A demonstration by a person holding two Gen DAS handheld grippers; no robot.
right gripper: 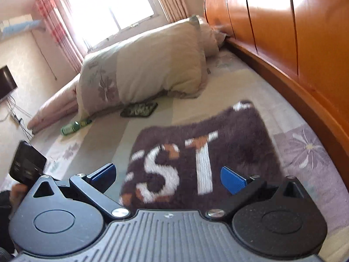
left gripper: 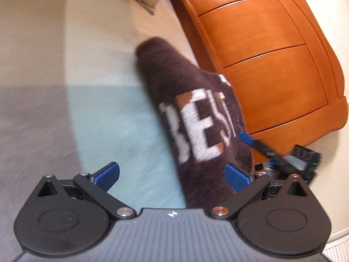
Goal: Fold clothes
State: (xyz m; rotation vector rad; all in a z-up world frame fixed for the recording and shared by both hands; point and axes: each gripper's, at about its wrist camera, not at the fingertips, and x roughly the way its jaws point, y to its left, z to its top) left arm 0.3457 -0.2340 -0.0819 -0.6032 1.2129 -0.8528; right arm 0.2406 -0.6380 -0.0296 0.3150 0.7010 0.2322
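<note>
Both of my grippers are spread wide and holding nothing: the left gripper [left gripper: 172,176] hangs over the near end of the thick dark-brown fleecy garment with white and orange block letters [left gripper: 196,118], and the right gripper [right gripper: 168,180] hovers just above the same garment [right gripper: 200,150], which fills the lower middle of the right wrist view. It lies on the pale striped and flower-printed bed [right gripper: 305,148], close beside the glossy orange wooden headboard [right gripper: 294,43] on the right of the frame, and it looks already doubled into a compact rectangle. I judge it soft, plush and fairly bulky, light enough for one gripper but prone to spring open and sag at the middle if lifted from one point. The pile should give my pads good grip, so slipping seems unlikely; the risk is pinching only the top layer. I would take it at the two near corners, closing over every layer at the edge, not in the lettered centre.
</note>
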